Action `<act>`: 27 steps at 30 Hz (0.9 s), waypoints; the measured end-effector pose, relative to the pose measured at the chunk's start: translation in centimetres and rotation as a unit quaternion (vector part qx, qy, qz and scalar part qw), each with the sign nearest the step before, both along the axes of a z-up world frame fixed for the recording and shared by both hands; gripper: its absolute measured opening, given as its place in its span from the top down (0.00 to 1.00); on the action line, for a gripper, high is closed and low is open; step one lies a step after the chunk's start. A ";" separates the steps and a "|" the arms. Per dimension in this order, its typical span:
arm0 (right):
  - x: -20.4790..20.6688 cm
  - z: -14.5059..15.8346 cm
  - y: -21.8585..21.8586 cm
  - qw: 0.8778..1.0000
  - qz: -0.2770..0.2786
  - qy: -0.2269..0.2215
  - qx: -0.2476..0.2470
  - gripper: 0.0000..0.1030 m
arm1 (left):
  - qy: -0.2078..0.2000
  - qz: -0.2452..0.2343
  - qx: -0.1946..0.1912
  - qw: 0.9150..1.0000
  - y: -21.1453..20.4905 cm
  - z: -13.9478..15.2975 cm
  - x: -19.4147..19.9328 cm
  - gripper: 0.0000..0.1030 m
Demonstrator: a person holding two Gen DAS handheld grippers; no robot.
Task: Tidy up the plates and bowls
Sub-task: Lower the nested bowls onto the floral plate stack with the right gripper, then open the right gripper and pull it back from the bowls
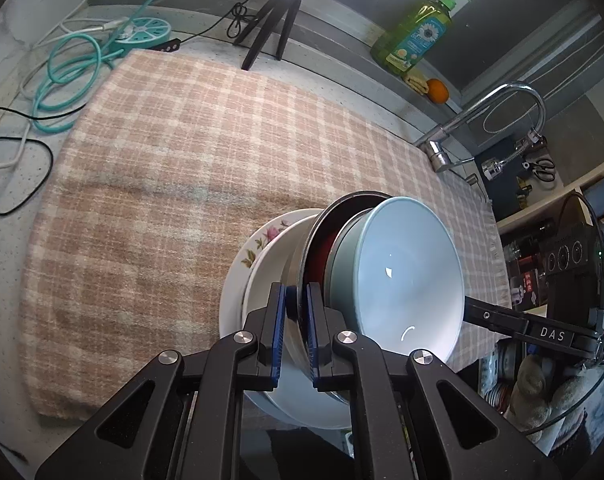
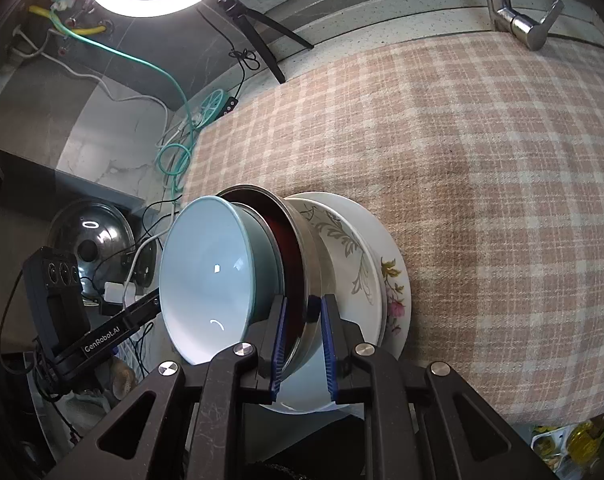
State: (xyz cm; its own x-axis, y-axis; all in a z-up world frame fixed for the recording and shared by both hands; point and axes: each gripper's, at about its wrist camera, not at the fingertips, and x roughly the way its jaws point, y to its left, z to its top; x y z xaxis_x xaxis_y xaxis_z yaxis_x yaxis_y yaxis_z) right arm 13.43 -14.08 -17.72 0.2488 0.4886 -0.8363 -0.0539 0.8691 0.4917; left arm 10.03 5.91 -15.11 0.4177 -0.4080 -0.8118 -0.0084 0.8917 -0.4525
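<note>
A stack of dishes is held on edge above the checked cloth: a light blue bowl nested in a steel bowl with a red inside, then a white plate and a floral plate. My left gripper is shut on the steel bowl's rim. In the right wrist view the blue bowl, steel bowl and floral plates show from the other side. My right gripper is shut on the steel bowl's rim too.
A black tripod, teal hose and cables lie at the cloth's far edge. A green soap bottle, an orange and a faucet stand at the right. A steel lid lies left of the counter.
</note>
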 end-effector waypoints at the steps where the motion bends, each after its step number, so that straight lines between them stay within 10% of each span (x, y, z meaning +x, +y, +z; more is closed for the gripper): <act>1: 0.0 0.0 0.1 1.000 0.003 -0.002 -0.002 0.85 | -0.001 0.000 0.002 1.000 0.1 0.1 0.0 0.90; 27: -4.4 3.7 -3.0 0.993 -0.092 -0.073 -0.031 0.79 | -0.055 0.011 0.027 0.998 3.4 2.4 -0.9 0.74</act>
